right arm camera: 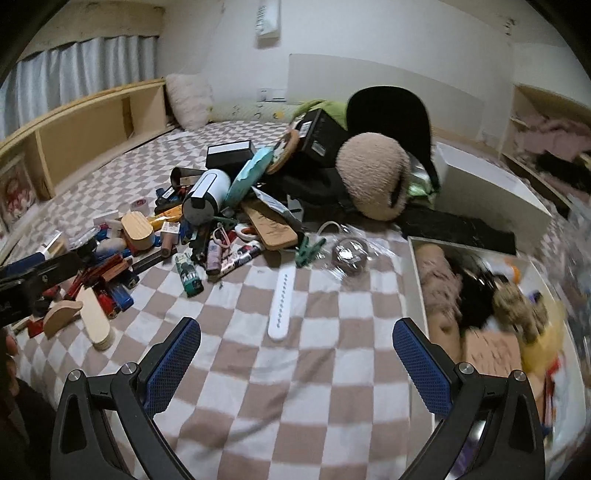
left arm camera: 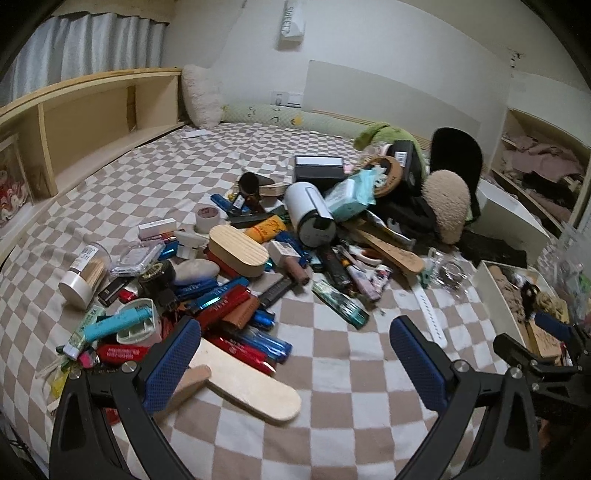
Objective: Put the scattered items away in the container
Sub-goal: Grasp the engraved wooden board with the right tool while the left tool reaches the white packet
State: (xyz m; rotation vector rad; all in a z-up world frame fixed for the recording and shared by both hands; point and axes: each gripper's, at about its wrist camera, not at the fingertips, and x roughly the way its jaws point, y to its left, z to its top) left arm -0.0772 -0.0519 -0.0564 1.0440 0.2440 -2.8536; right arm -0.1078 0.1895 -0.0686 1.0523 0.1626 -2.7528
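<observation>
Bed (left arm camera: 332, 387): checkered cover, scattered items.
Wall sign (left arm camera: 291, 20): "SWEET".
Left gripper (left arm camera: 295, 363): fingers released.
Right gripper (right arm camera: 297, 363): fingers released, beside container (right arm camera: 415, 280).

Container (right arm camera: 417, 295) contents motion-blurred, its right side cut off.

Checkered bed (left arm camera: 332, 387) — clutter pile (left arm camera: 258, 251), white container (right arm camera: 417, 280)

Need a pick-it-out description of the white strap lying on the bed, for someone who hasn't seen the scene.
Start at the checkered bedspread, in the bare patch between the clutter pile and the white container. The white watch strap lies there alone, flat, pointing toward the pile. It is the only long white band, with a row of small holes down its middle.
</observation>
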